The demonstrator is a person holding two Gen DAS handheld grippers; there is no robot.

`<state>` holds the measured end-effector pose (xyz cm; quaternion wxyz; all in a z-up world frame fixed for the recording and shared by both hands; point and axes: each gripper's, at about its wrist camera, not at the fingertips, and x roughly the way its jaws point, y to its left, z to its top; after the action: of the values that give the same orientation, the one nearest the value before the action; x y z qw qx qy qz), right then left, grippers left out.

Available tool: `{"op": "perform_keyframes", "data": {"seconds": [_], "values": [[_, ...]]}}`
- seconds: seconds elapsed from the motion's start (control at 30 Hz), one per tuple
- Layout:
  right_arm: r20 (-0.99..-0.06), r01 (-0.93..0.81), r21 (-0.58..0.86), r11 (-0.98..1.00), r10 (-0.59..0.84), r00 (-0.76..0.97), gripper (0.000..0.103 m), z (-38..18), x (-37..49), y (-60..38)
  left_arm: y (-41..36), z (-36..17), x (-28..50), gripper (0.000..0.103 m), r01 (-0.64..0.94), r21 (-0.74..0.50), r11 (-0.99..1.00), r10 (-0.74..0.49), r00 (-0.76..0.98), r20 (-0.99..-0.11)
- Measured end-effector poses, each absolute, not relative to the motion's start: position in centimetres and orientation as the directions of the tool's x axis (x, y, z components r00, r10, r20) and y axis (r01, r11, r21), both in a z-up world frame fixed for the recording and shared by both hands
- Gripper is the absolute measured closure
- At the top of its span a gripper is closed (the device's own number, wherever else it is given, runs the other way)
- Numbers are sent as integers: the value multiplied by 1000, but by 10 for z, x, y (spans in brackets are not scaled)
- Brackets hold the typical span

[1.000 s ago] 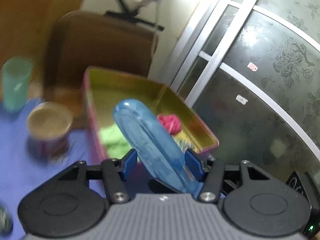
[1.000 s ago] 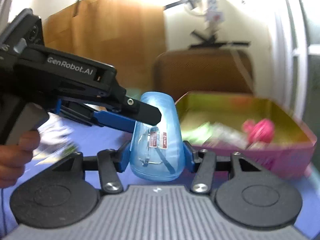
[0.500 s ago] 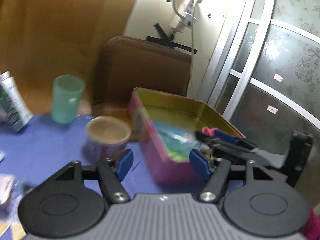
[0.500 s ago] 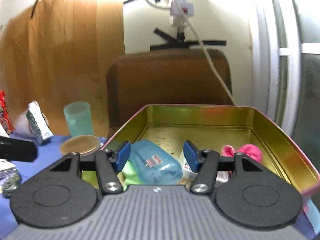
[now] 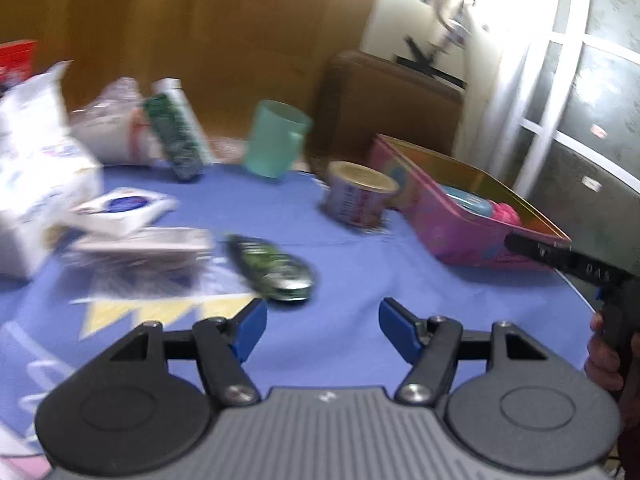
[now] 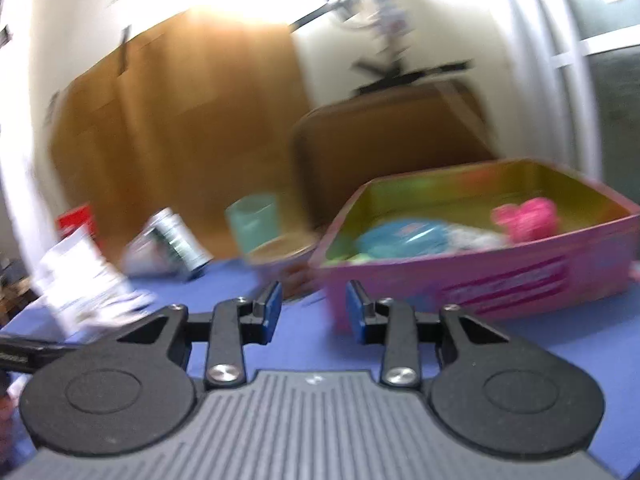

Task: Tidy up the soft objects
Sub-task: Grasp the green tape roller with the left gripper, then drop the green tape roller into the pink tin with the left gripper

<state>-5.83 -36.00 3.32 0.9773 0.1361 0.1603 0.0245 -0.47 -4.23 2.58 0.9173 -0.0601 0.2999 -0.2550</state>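
Note:
A pink tin box (image 5: 452, 220) (image 6: 500, 280) stands at the right of the blue table. Inside it lie a soft blue pouch (image 6: 400, 238) (image 5: 468, 204), a pink fluffy ball (image 6: 526, 218) (image 5: 506, 214) and something green. My left gripper (image 5: 322, 330) is open and empty above the table, just short of a green foil packet (image 5: 272, 268). My right gripper (image 6: 314, 312) is open and empty in front of the box's near left corner. White soft packs (image 5: 120, 210) lie at the left.
A round tin with a tan lid (image 5: 358, 198) stands left of the box. A teal cup (image 5: 276, 138) (image 6: 252, 220) and a green-white carton (image 5: 176, 132) stand at the back. White bags (image 5: 36, 168) crowd the left. A brown chair (image 5: 392, 104) stands behind the table.
The blue pouch went from both grippers into the box. My right gripper let go of it and drew back. My left gripper swung left toward the green packet.

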Motion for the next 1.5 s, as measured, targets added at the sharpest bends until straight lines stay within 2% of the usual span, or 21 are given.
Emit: {"op": "perform_keyframes", "data": {"seconds": [0.17, 0.3, 0.47, 0.5, 0.6, 0.77, 0.9, 1.0, 1.03, 1.1, 1.17, 1.2, 1.3, 1.43, 1.5], "values": [[-414, -180, 208, 962, 253, 875, 61, 32, -25, -297, 6, 17, 5, 41, 280, -310, 909, -407, 758, -509], [-486, -327, 113, 938, 340, 805, 42, 26, 11, -235, 18, 1, 15, 43, 238, -341, 909, -396, 749, -532], [-623, -339, 56, 939, 298, 723, 45, 3, 63, -182, 25, 0, 16, 43, 250, -374, 893, -423, 750, -509], [-608, -335, 54, 941, 297, 737, 51, 1, 64, -182, 25, 0, 17, 43, 250, -376, 892, -425, 748, -509], [-606, -314, 89, 945, 302, 736, 51, 4, 54, -190, 23, -1, 18, 41, 249, -372, 894, -423, 743, -520], [-564, -251, 124, 960, 276, 778, 51, 2, -20, -234, 4, 3, 18, 39, 311, -349, 884, -460, 709, -534], [-558, -164, 201, 966, 250, 791, 51, 1, -61, -269, -39, 5, 27, 39, 429, -493, 757, -652, 536, -536], [-539, -119, 252, 960, 241, 807, 52, -1, -69, -283, -79, -1, 37, 40, 447, -612, 653, -758, 377, -533], [-530, -114, 266, 957, 244, 812, 52, -2, -70, -285, -91, -4, 40, 43, 444, -637, 630, -776, 330, -537], [-518, -108, 280, 954, 245, 820, 52, -3, -72, -288, -117, -9, 44, 57, 453, -659, 600, -796, 260, -546], [-505, -107, 266, 958, 234, 831, 52, -3, -73, -288, -136, -8, 44, 65, 479, -628, 614, -782, 256, -568], [-494, -100, 234, 967, 207, 845, 52, -2, -74, -287, -142, -6, 46, 65, 490, -622, 611, -782, 254, -569], [-446, -72, 183, 980, 148, 883, 52, 6, -84, -300, -162, 13, 51, 65, 534, -621, 574, -808, 247, -535], [-327, -26, 116, 993, 63, 943, 52, 28, -90, -323, -206, 52, 59, 64, 613, -575, 541, -828, 269, -492], [-273, 13, 61, 998, 4, 962, 52, 39, -84, -338, -237, 71, 68, 58, 656, -531, 537, -829, 292, -477]]}}
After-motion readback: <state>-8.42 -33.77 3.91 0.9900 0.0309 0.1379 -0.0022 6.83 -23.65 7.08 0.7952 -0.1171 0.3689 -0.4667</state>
